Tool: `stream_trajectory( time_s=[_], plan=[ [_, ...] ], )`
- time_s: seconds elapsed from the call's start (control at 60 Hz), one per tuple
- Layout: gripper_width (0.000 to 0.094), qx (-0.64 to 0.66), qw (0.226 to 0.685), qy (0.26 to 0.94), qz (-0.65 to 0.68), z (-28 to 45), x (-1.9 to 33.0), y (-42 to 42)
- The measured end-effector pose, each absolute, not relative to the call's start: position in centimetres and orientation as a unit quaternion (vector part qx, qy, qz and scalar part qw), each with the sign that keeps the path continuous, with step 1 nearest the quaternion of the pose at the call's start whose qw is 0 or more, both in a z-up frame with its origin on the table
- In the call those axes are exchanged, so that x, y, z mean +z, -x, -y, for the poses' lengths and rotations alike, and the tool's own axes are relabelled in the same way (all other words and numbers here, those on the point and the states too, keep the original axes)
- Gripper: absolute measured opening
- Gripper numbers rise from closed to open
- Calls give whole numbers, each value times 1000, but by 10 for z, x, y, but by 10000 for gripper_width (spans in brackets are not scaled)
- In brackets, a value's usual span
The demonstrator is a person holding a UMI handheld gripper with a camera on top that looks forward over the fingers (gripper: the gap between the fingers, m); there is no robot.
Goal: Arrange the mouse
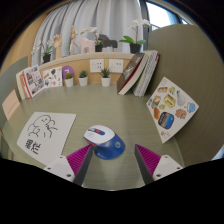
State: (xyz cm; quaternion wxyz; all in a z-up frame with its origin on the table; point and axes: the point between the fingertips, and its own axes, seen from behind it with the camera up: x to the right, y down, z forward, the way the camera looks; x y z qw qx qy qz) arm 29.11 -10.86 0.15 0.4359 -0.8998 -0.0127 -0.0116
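Mouse (99, 135): on blue pad (108, 148), just ahead of the tool (111, 163), slightly left of centre, long axis crosswise. Tool: open, empty.

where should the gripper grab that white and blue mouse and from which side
Probably across the two long flanks of the mouse, coming straight forward and down from behind. It lies flat just ahead of the open gripper, lengthwise between the fingers.
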Motion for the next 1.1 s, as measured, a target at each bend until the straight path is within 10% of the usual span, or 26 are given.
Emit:
stream_trajectory(
  time_s=[0.5, 0.917, 1.1],
  plan=[
    [788, 2, 420, 908, -14, 24, -6, -309],
    [395, -21, 357, 933, -47, 18, -7, -308],
    [394, -71, 410, 907, -60, -5, 92, -302]
  ],
)
